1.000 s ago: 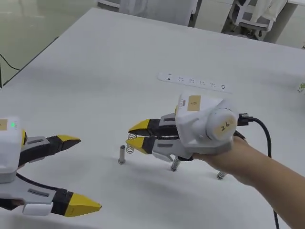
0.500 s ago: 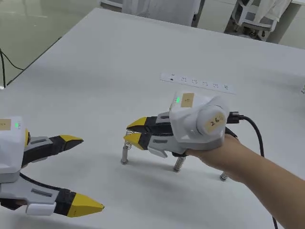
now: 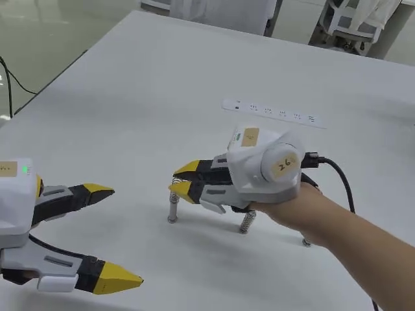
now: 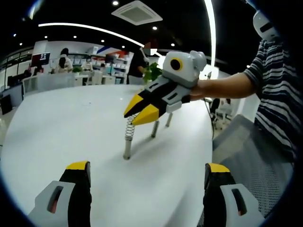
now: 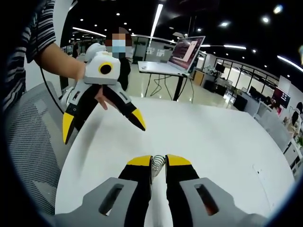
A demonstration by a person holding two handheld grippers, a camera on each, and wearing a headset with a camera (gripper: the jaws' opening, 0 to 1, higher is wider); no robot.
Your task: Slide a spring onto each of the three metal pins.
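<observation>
Three metal pins stand in a row on the white table point(image 3: 142, 97). My right gripper point(image 3: 182, 181) is shut on a spring point(image 3: 174, 194) that sits over the top of the left pin point(image 3: 172, 212). The right gripper view has this spring point(image 5: 158, 165) pinched between the yellow tips. The middle pin point(image 3: 246, 222) carries a spring, and the right pin point(image 3: 306, 242) is partly hidden behind the hand. My left gripper point(image 3: 113, 236) hovers open at the lower left, with nothing between its jaws. In the left gripper view, the spring point(image 4: 129, 126) hangs on the pin point(image 4: 127, 150) under the right gripper point(image 4: 141, 109).
A white power strip point(image 3: 272, 111) lies beyond the pins. The right gripper's black cable point(image 3: 343, 181) trails to the right. The table's left edge point(image 3: 52, 81) drops to the floor, and office chairs point(image 3: 350, 19) stand behind the far edge.
The right gripper has brought the spring from beside the bare left pin down over its top. The left gripper has stayed open in place.
</observation>
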